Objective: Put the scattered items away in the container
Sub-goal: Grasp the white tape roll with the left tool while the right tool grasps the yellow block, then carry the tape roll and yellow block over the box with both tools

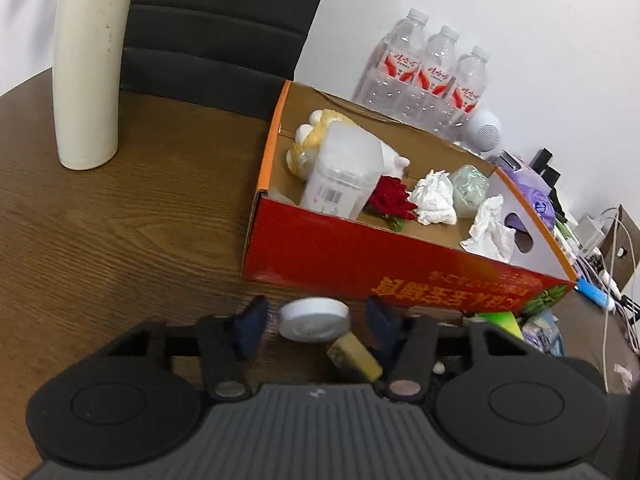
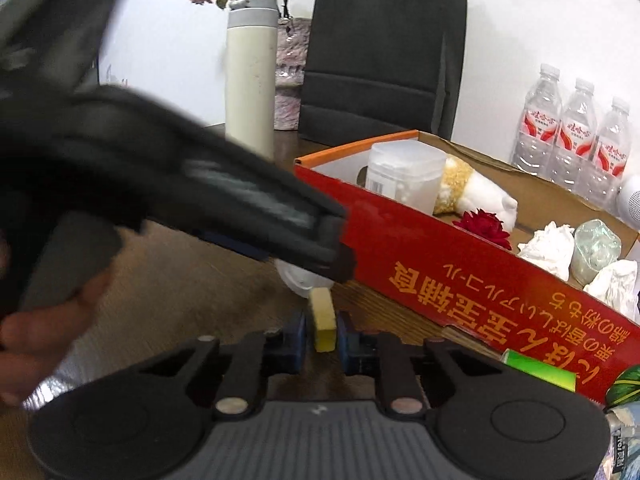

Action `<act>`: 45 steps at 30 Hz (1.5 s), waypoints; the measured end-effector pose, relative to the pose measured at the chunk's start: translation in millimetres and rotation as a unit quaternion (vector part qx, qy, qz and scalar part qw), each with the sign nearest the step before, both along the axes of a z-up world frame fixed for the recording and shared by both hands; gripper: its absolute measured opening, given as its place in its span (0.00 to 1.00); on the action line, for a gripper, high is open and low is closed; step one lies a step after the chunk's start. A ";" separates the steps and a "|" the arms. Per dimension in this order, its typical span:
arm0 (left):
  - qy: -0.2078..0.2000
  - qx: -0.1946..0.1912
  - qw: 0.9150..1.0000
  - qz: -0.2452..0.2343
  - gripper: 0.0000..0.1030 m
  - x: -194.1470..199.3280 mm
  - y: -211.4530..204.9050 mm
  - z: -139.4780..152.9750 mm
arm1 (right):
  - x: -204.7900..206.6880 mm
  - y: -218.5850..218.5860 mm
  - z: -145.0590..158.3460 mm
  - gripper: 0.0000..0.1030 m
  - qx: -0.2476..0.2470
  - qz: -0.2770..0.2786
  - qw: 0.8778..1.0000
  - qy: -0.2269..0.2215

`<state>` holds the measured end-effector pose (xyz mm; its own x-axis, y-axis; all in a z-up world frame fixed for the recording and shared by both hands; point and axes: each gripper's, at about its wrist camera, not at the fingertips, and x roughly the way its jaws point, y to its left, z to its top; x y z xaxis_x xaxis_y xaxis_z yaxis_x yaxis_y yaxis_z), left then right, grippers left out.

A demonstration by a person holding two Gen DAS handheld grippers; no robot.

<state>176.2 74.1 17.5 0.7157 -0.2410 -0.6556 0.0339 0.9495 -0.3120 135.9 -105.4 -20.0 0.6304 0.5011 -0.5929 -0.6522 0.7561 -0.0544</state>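
Left wrist view: my left gripper (image 1: 316, 322) stands half open astride a white round lidded tin (image 1: 314, 319) that lies on the bench (image 1: 120, 220) just in front of the red cardboard box (image 1: 360, 256). The pads flank the tin, with a sliver of gap on each side — I judge it not yet pinched. Just right of the tin, a small yellow block (image 1: 354, 356) lies with its long axis slanting away from the box wall.

In the right wrist view, my right gripper (image 2: 322, 334) is nearly closed on that same yellow block (image 2: 323, 322), pads against both long sides, the block pointing straight ahead toward the tin (image 2: 300, 278). So each hand has its own item, and both lie at the foot of the box's near wall; the lift must clear that wall.

Inside the box — a translucent plastic jar (image 1: 340, 176) leaning on a plush toy (image 1: 316, 132) at the far end from the water bottles (image 1: 428, 68), then a red fabric rose (image 1: 390, 198), crumpled tissues (image 1: 434, 198) and a pale green wad (image 1: 468, 190).
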 end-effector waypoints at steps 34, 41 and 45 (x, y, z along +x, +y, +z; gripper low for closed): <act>-0.171 0.095 0.980 0.038 0.39 -257.4 -32.0 58.2 | -192.4 -168.7 74.6 0.10 0.052 -0.218 0.971 -0.084; -0.153 0.084 0.984 0.040 0.39 -352.9 -57.1 22.9 | -290.3 -186.4 57.4 0.10 0.121 -0.215 0.962 -0.120; -0.156 0.086 0.984 0.022 0.39 -362.5 -79.7 17.7 | -321.1 -188.5 38.6 0.10 0.119 -0.216 0.961 -0.126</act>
